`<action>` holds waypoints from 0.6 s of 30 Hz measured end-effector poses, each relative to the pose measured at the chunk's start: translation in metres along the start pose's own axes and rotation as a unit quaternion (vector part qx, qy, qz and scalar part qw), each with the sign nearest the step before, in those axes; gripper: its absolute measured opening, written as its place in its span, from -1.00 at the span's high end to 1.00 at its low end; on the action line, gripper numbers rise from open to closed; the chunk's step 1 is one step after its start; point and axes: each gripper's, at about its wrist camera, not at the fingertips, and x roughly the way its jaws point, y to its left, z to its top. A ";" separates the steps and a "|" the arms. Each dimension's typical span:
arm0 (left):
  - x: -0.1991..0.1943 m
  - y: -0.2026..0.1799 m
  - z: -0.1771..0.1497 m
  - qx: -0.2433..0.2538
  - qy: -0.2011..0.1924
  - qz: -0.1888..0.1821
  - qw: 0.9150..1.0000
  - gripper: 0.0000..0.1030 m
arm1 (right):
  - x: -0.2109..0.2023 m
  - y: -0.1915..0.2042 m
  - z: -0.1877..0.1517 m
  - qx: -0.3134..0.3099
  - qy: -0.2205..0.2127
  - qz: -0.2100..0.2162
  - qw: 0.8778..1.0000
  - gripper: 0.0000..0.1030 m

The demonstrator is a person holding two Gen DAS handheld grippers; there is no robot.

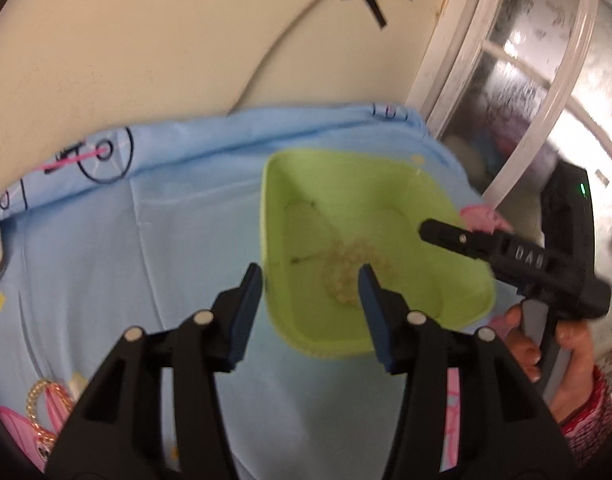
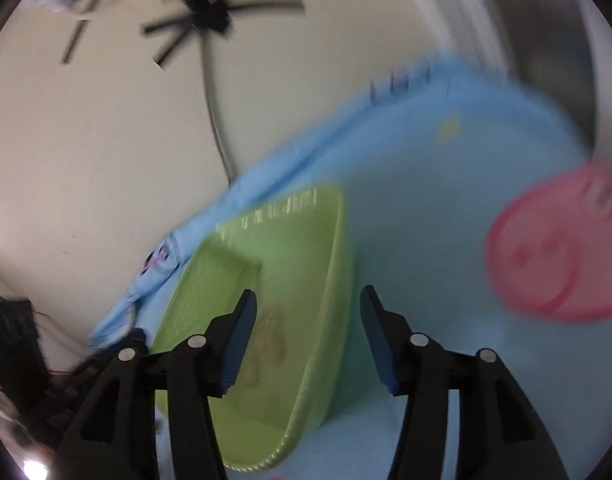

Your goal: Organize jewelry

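Observation:
A light green tray [image 1: 457, 316] lies on a blue printed cloth [image 1: 146, 264]. Inside it lie a beaded bracelet [image 1: 345, 276] and thin chains [image 1: 306, 216]. My left gripper [image 1: 309, 304] is open and empty, its tips just above the tray's near left rim. A gold beaded bracelet [image 1: 42, 404] lies on the cloth at the lower left. In the right wrist view, which is blurred, my right gripper [image 2: 306, 324] is open and empty over the tray's right wall [image 2: 329, 300]; jewelry [image 2: 270, 344] shows blurred inside. The right gripper also shows in the left wrist view [image 1: 437, 234], over the tray's right edge.
A pink round lid with a smiley face [image 2: 553, 248] lies on the cloth to the right of the tray. A cream wall [image 1: 146, 40] stands behind the table. A window with a white frame [image 1: 505, 80] is at the right.

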 end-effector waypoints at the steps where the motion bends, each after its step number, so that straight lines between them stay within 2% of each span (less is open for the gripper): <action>1: 0.005 0.003 -0.002 -0.002 0.008 0.003 1.000 0.07 | 0.002 0.002 0.002 -0.003 0.002 -0.003 1.000 0.46; 3: 0.009 0.008 -0.005 -0.007 0.013 0.007 1.000 0.07 | 0.013 0.006 0.005 -0.019 0.007 -0.018 1.000 0.65; 4: 0.011 0.014 -0.005 -0.011 0.013 0.010 1.000 0.07 | 0.020 0.008 0.008 -0.011 0.013 -0.012 1.000 0.73; 10: 0.020 0.062 0.006 -0.071 0.014 0.033 0.997 0.07 | 0.074 0.050 0.028 -0.034 0.045 -0.006 0.998 0.74; 13: 0.016 0.087 0.014 -0.087 0.005 0.070 0.994 0.07 | 0.102 0.077 0.035 -0.068 0.056 -0.002 0.996 0.74; 15: 0.005 0.107 0.015 -0.106 0.001 0.074 0.992 0.07 | 0.111 0.100 0.039 -0.113 0.039 -0.014 0.993 0.74; 18: -0.026 0.125 0.008 -0.126 -0.015 0.063 0.990 0.07 | 0.093 0.101 0.048 -0.097 0.003 -0.009 0.995 0.73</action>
